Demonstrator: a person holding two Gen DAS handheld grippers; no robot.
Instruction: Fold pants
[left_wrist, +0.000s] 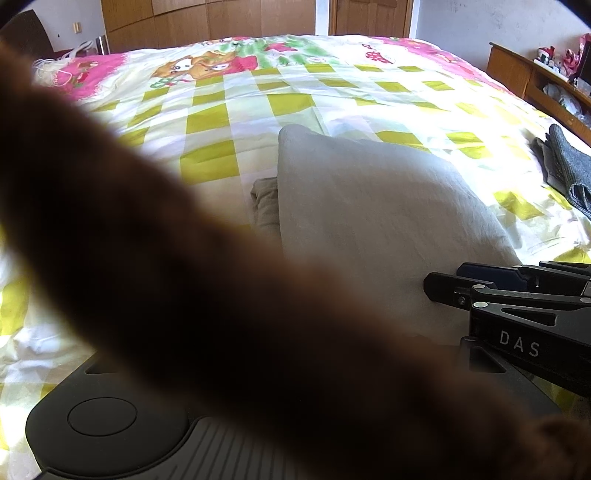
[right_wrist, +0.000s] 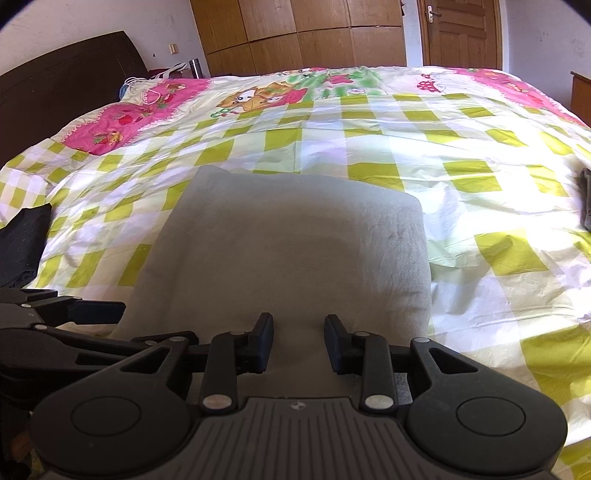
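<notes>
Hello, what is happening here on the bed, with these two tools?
A person holds a gripper in each hand to fold the grey pants, which already lie folded on the checked bedsheet. The right gripper is open at their near edge. The left gripper is beside it; something blurred covers its own camera.
</notes>
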